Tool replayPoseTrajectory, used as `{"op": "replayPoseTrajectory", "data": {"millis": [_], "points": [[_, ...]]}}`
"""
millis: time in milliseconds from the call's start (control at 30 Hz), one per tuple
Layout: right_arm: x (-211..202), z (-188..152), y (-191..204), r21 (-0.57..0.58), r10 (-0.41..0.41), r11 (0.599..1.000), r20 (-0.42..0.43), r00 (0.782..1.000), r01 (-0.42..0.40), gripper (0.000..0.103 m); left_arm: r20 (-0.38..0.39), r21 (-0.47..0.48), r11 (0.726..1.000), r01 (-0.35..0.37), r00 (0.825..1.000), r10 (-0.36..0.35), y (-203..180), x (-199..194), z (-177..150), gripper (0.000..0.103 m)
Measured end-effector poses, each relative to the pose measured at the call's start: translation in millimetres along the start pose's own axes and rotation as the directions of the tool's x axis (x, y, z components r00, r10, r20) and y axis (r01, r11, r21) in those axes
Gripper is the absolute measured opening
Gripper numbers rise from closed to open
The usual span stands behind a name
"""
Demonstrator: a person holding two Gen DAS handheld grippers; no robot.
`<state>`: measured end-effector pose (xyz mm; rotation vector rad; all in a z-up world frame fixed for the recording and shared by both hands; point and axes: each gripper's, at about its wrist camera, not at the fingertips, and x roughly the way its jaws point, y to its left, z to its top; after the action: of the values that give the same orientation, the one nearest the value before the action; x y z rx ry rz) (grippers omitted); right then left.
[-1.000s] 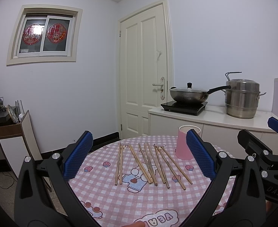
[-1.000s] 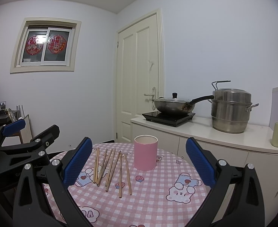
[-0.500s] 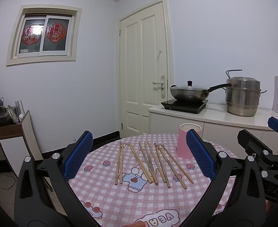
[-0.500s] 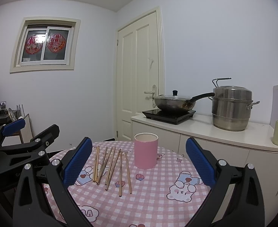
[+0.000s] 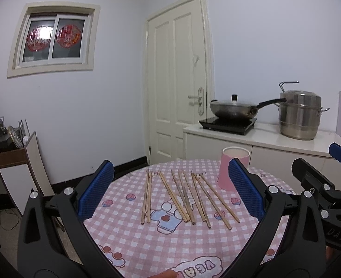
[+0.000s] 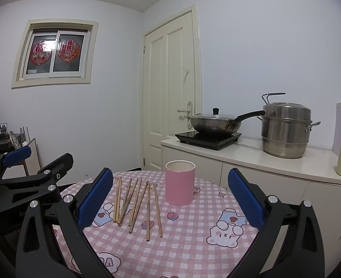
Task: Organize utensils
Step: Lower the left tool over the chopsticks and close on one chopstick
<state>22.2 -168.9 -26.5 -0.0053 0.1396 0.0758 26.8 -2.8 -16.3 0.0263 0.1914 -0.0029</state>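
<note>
On the round surface (image 5: pixel 147 243) with its pink checked cloth, wooden chopsticks (image 5: pixel 186 197) lie loose in a fan, pointing roughly from 6 toward 12 o'clock. A pink cup (image 6: pixel 180 185) stands upright at about 2 o'clock from them, just beside the outermost stick.

Both views sit slightly lower than half a second ago, so the wok (image 6: pixel 214 122) and steamer pot (image 6: pixel 286 129) on the back counter appear a little further down; chopsticks and cup have not shifted.

The left tongs (image 5: pixel 170 194) are spread wide and empty, framing the chopsticks. The right tongs (image 6: pixel 170 199) are likewise spread and empty, with the cup between their blue pads.

Upside-down lettering "VEA" is printed on the cloth at 6 o'clock, and "DAS" shows on the right tool's body.
</note>
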Motion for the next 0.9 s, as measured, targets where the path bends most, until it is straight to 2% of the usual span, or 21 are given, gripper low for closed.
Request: {"op": "replayPoseTrajectory", "data": {"millis": [167,300,467,700,800,900], "points": [[16,-6,2,-0.004,0.015,1.000,-0.038,0.999,-0.016,0.096,-0.073,0.002,1.000,0.008,0.997,-0.008,3,18,-7,0.097],[32,-13,6,-0.017,0.021,1.000,-0.076,0.997,-0.022,0.096,-0.201,-0.001,1.000,0.021,0.979,-0.021,7,45,-19,0.097],[50,-23,10,-0.034,0.038,0.999,-0.121,0.992,-0.043,0.096,-0.269,0.024,0.999,0.027,0.963,-0.020,13,70,-35,0.097],[79,-38,-2,0.008,0.054,0.999,-0.224,0.973,-0.054,0.096,-0.402,-0.003,0.999,-0.033,0.915,0.029,49,111,-53,0.097],[93,-44,-8,0.033,0.053,0.998,-0.272,0.961,-0.046,0.096,-0.462,-0.013,0.998,-0.068,0.885,0.054,66,130,-61,0.097],[109,-51,-12,0.045,0.066,0.998,-0.324,0.944,-0.054,0.096,-0.501,-0.017,0.997,-0.082,0.863,0.062,75,148,-64,0.097]]}}
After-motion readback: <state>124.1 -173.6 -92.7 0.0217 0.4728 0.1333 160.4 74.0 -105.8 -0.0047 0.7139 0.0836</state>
